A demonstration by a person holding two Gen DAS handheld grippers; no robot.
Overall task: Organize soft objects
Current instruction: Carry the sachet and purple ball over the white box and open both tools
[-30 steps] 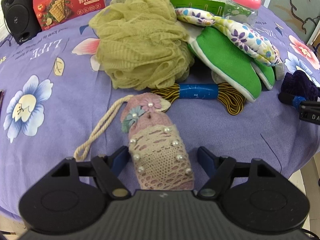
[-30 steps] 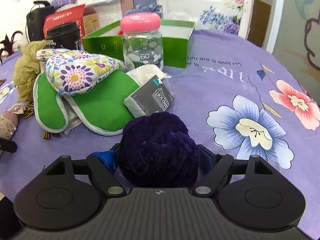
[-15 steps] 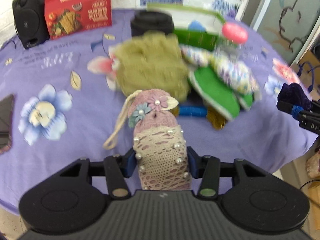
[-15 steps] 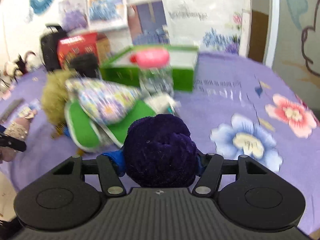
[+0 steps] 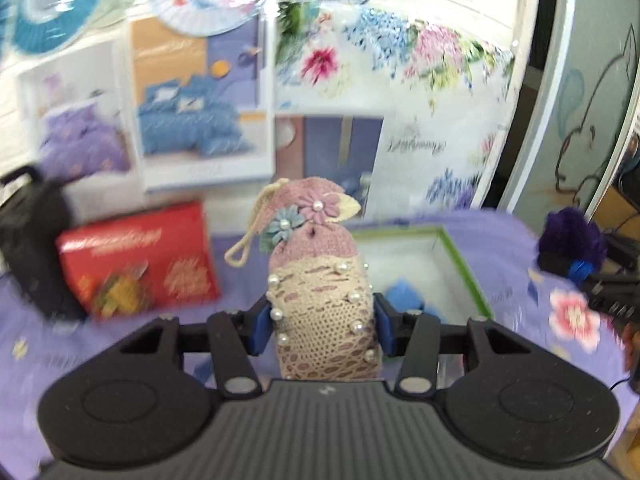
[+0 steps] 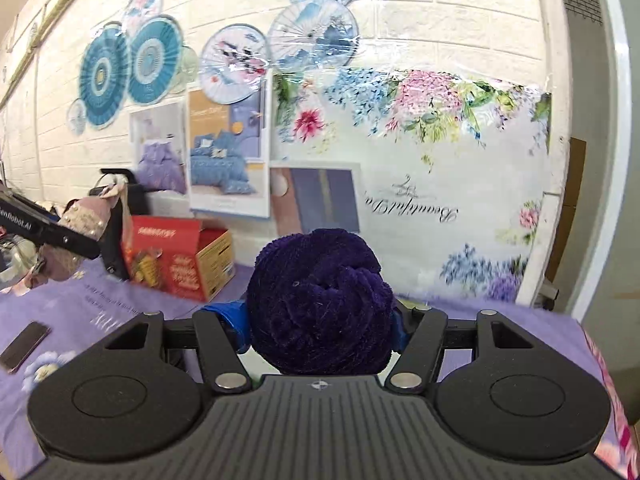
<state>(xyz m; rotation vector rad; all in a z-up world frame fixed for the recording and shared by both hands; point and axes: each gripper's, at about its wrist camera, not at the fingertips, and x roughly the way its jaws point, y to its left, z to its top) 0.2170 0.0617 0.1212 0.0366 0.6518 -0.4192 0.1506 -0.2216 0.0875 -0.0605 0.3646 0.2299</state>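
Between the blue pads of the left gripper [image 5: 322,328], at the lower centre of the left wrist view, a pink pouch [image 5: 320,280] with cream lace, pearls and small fabric flowers stands upright, clamped on both sides with its cord loop hanging toward the upper left. Behind it, right of centre, sits a green box [image 5: 460,256] with a white inside, with a blue item in its near corner. A red carton [image 5: 140,256] lies at the left on the purple flowered tablecloth [image 5: 568,320]. At the far right edge of that view the right gripper appears small, carrying a dark purple plush ball [image 5: 570,236]. At the centre of the right wrist view, the right gripper [image 6: 320,328] is closed around that ball [image 6: 320,304], which bulges above and in front of the fingers. A phone [image 6: 24,346] lies on the cloth at the lower left.
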